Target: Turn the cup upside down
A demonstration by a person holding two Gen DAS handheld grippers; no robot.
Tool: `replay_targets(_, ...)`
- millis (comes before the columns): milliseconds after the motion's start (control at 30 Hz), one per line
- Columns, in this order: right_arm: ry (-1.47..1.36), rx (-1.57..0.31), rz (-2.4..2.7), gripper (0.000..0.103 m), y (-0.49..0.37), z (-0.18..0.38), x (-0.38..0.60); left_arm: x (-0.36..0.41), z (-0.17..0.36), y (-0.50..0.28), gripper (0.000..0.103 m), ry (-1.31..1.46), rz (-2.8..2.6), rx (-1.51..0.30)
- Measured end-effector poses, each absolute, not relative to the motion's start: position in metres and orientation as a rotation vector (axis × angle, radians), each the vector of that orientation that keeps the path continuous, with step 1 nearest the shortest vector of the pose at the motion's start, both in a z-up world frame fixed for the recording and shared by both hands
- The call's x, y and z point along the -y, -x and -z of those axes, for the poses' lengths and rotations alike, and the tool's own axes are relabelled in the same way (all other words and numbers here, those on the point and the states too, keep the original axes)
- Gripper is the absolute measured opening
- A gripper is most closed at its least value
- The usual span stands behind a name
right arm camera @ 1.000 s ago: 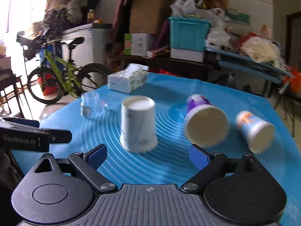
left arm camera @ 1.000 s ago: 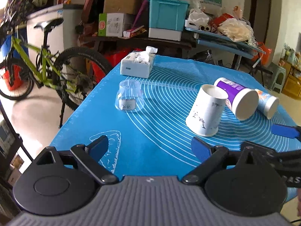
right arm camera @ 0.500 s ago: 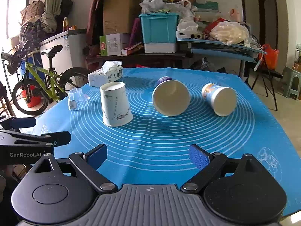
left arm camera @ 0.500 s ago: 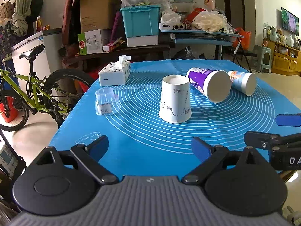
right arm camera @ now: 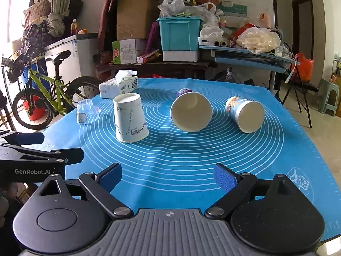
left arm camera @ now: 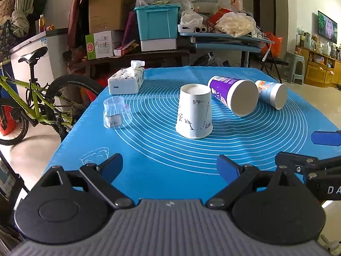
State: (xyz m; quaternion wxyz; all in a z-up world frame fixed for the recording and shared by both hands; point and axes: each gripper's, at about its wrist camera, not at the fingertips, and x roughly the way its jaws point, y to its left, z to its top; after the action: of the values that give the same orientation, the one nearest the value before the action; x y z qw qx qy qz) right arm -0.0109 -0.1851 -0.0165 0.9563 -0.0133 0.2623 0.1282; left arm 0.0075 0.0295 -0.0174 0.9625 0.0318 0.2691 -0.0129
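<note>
A white printed paper cup [left arm camera: 194, 112] [right arm camera: 129, 118] stands upside down on the blue mat [left arm camera: 170, 160] [right arm camera: 181, 160]. A purple cup [left arm camera: 233, 95] [right arm camera: 190, 111] and an orange-and-blue cup [left arm camera: 271, 92] [right arm camera: 245, 113] lie on their sides behind it, mouths toward me. A small clear plastic cup [left arm camera: 115, 113] [right arm camera: 85, 111] stands upside down at the left. My left gripper [left arm camera: 169, 167] is open and empty at the mat's near edge. My right gripper [right arm camera: 168, 176] is open and empty, near the front edge too.
A tissue box [left arm camera: 126, 81] [right arm camera: 119, 85] sits at the mat's far left corner. A green bicycle [left arm camera: 27, 100] [right arm camera: 44, 93] stands left of the table. Cluttered shelves and a teal bin [left arm camera: 157, 21] stand behind. Each gripper shows at the edge of the other's view.
Both grippers have drawn back and levelled out, so the cups now sit farther away and centred. The cups themselves have not moved in the last half second.
</note>
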Motion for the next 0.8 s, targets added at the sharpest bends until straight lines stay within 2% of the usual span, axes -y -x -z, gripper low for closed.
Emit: replay_targets(800,0.037,-0.534,-0.261,0.094,0.0135,0.0172,0.181,-0.0298,0.0169,-0.0082,0.094,-0.055,0.033,-0.548)
